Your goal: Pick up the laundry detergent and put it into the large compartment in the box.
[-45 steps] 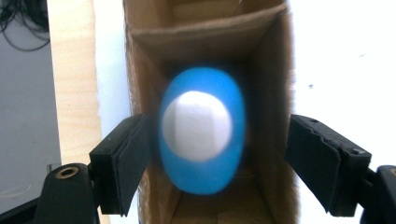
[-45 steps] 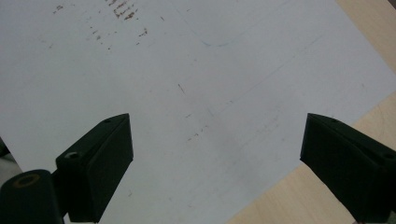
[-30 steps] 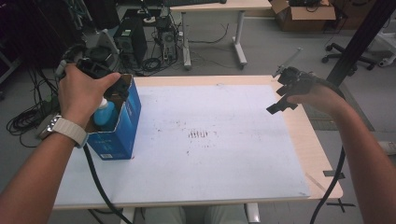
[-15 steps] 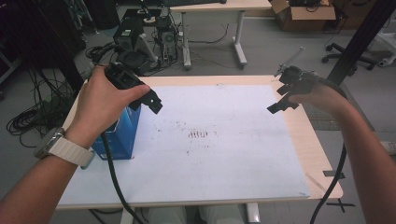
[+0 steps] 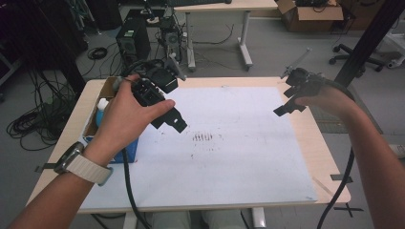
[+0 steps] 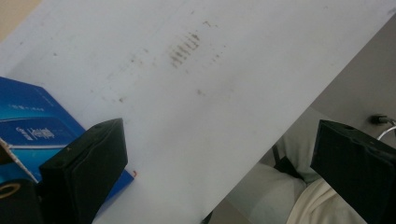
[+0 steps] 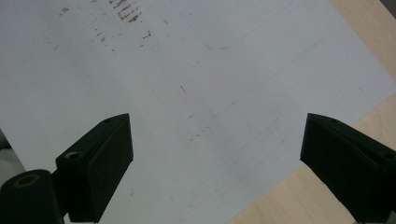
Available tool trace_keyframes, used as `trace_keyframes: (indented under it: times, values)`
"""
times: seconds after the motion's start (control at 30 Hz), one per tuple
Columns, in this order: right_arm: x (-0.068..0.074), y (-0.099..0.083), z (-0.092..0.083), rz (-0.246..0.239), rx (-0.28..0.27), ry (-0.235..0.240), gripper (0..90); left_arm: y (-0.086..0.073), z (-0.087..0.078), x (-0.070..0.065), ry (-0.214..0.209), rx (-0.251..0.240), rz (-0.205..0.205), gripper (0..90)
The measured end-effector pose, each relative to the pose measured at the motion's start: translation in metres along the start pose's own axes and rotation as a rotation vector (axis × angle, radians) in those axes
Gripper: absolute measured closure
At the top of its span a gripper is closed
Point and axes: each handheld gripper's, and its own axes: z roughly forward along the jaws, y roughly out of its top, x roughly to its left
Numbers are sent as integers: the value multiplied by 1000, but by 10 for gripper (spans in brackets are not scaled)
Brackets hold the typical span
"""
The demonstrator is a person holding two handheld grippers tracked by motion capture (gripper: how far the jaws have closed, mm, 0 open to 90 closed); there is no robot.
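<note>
Blue box (image 5: pixel 112 138) with a bottle (image 5: pixel 101 109) inside sits at the left of the frame, partly under my arm. My left gripper (image 5: pixel 173 122) hangs just right of it, jaws wide apart and empty. My right gripper (image 5: pixel 288 107) waits at the upper right, jaws apart too. I think nothing is taken out yet.

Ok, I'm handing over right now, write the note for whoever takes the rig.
Left gripper: open, empty, held above the white sheet just right of the blue box.
Right gripper: open, empty, held over the sheet's right edge.
Box: at the table's left edge, top open, a bottle standing inside.
Done: nothing has been taken out onto the sheet.
Left: probably the bottle has to come out of the box; neither gripper is on it yet, and the left one is nearest.
</note>
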Motion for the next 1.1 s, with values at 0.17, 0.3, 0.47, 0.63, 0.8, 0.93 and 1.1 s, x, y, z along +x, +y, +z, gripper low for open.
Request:
trace_keyframes:
  times: [0.17,0.3,0.47,0.63,0.8,0.93,1.1]
  values:
    - [2,0,-2,-1,-4,-2,93,2,1,-4,-10,2,23,39]
    - [2,-1,-2,0,-3,-5,93,3,3,-6,-9,7,31,39]
    - [2,0,-2,0,-5,-4,93,4,4,-8,-15,8,44,39]
    - [1,0,-2,2,-5,-4,93,7,6,-9,-20,13,56,39]
    - [1,0,-2,2,-4,-3,93,7,8,-9,-20,13,58,39]
    - [1,1,-1,2,-2,-2,93,7,9,-9,-23,17,59,40]
    - [1,1,0,3,-2,-1,93,7,9,-8,-25,18,57,40]
